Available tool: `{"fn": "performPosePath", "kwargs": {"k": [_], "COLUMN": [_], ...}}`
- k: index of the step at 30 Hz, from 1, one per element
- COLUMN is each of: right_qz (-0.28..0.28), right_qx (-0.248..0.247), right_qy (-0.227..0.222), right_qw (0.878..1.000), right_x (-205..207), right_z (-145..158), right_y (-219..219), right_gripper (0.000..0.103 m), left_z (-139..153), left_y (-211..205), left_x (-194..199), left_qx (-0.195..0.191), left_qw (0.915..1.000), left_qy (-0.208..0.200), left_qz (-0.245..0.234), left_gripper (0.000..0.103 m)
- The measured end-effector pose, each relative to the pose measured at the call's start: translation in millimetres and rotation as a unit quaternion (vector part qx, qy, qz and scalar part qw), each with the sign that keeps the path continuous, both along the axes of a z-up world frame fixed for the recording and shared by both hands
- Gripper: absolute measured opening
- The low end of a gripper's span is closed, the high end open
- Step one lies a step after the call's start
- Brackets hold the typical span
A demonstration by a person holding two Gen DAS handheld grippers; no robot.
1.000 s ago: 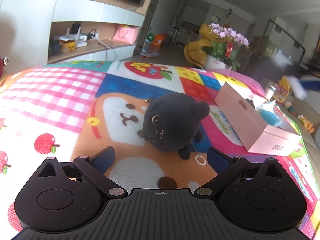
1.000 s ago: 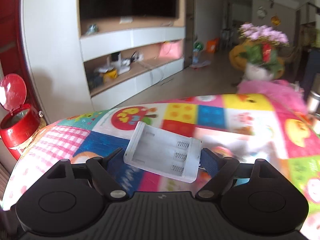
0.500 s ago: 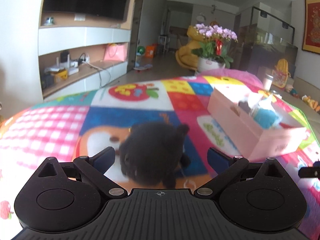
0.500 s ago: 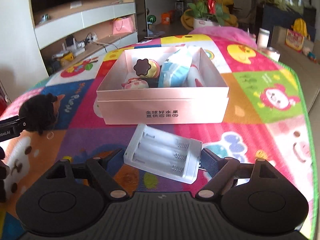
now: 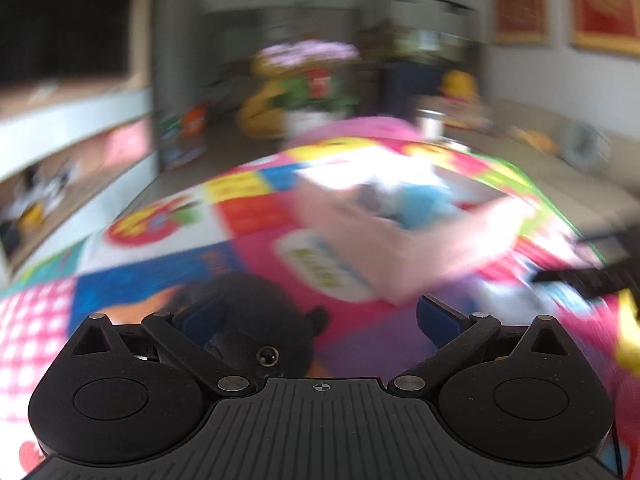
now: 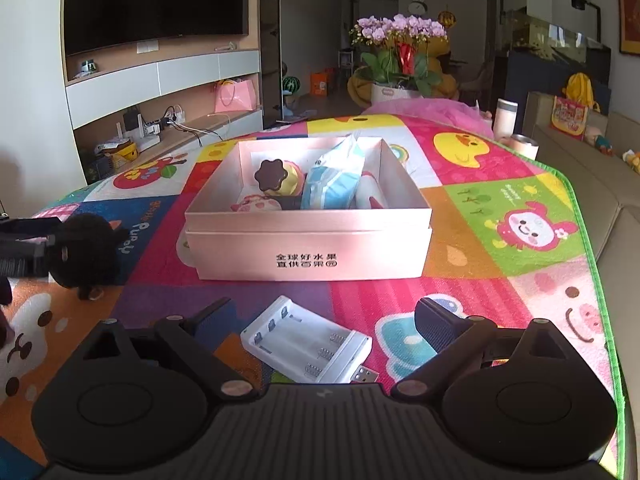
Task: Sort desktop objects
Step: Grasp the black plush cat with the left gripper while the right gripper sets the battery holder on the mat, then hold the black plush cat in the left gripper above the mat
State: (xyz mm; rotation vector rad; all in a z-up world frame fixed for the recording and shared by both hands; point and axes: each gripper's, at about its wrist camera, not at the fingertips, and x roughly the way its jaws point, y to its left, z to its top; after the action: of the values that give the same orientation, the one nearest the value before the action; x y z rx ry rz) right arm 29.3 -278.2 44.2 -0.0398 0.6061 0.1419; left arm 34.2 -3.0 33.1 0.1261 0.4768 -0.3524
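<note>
play mat (image 6: pixel 516 184) covers the whole worktop, bright cartoon squares. pink box (image 6: pixel 308 258) sits mid-mat, open top, already holding a cupcake toy (image 6: pixel 276 178), a blue-white packet (image 6: pixel 334 178) and a couple of other bits.

black plush (image 6: pixel 86 250) is left of the box on the mat. half a second ago it lay between the left gripper's fingers facing away; now it's jammed against the left finger of the left gripper (image 5: pixel 320 320), eye up, right finger well clear of it. left view is heavily blurred and the box has slid across frame. the jaws look wide, no clamp on the plush that i can see. from the right wrist view a dark gripper part touches the plush's left side.

white battery charger (image 6: pixel 306 346): was pinched in the right gripper (image 6: pixel 324 316) half a second ago, now lying flat on the mat between the fingers, gap on both sides. jaws have just been opening, now wide, nothing held.

my read: charger got dropped short of the box, not in it, so that item isn't sorted yet. plush looks like the next pick for the left.

room: tv wall and shelves left, orchid pot (image 6: pixel 400 52) behind, sofa edge right.
</note>
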Motion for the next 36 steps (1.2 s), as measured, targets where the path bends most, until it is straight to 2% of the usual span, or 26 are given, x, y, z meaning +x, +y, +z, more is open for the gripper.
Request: {"fn": "performPosePath", "kwargs": {"k": [2, 4, 11, 13, 16, 21, 25, 26, 28, 29, 32, 36], "right_qz": [-0.002, -0.006, -0.022, -0.029, -0.048, -0.076, -0.078, -0.076, -0.072, -0.070, -0.066, -0.063], "right_qx": [-0.004, -0.002, 0.001, -0.002, 0.004, 0.033, 0.041, 0.037, 0.029, 0.025, 0.019, 0.016], "right_qy": [-0.005, -0.005, 0.003, 0.001, 0.004, 0.029, 0.040, 0.042, 0.045, 0.046, 0.038, 0.044], "right_qw": [1.000, 1.000, 1.000, 1.000, 0.999, 0.996, 0.995, 0.996, 0.996, 0.996, 0.997, 0.997], "right_x": [1.4, 4.3, 3.0, 0.8, 0.8, 4.7, -0.6, -2.7, -4.8, -5.6, -6.8, -5.3], "right_z": [3.1, 4.4, -0.6, -1.6, -4.6, -16.0, -26.1, -28.8, -33.2, -34.5, -32.9, -34.1], "right_y": [-0.1, -1.2, -6.4, -10.0, -18.1, -29.0, -27.1, -25.6, -21.6, -19.9, -16.5, -14.8], "right_gripper": [0.097, 0.098, 0.100, 0.102, 0.103, 0.103, 0.103, 0.103, 0.103, 0.103, 0.103, 0.103], "left_z": [-4.0, -6.2, 2.7, 9.4, 12.8, -9.4, -22.0, -24.0, -27.3, -29.8, -29.8, -28.8], "left_y": [-14.4, -23.0, -23.0, -17.6, -10.9, -9.8, -10.8, -10.7, -11.0, -8.8, 0.1, 15.1], "left_x": [-11.8, -15.7, -15.8, -23.0, -29.0, 1.0, 18.9, 19.7, 22.7, 23.4, 19.4, 8.6], "left_qx": [0.016, 0.009, -0.047, -0.057, -0.046, -0.016, -0.025, -0.021, -0.007, -0.001, -0.004, 0.033], "left_qw": [0.9992, 0.9982, 0.9966, 0.9977, 0.9976, 0.9928, 0.9917, 0.9917, 0.9920, 0.9915, 0.9927, 0.9952], "left_qy": [-0.007, -0.003, 0.012, -0.009, -0.035, 0.033, 0.062, 0.062, 0.065, 0.069, 0.068, 0.060], "left_qz": [-0.037, -0.059, -0.066, -0.037, 0.039, 0.114, 0.110, 0.111, 0.108, 0.110, 0.100, 0.070], "left_gripper": [0.103, 0.103, 0.103, 0.103, 0.103, 0.103, 0.103, 0.100, 0.079, 0.073, 0.071, 0.071]}}
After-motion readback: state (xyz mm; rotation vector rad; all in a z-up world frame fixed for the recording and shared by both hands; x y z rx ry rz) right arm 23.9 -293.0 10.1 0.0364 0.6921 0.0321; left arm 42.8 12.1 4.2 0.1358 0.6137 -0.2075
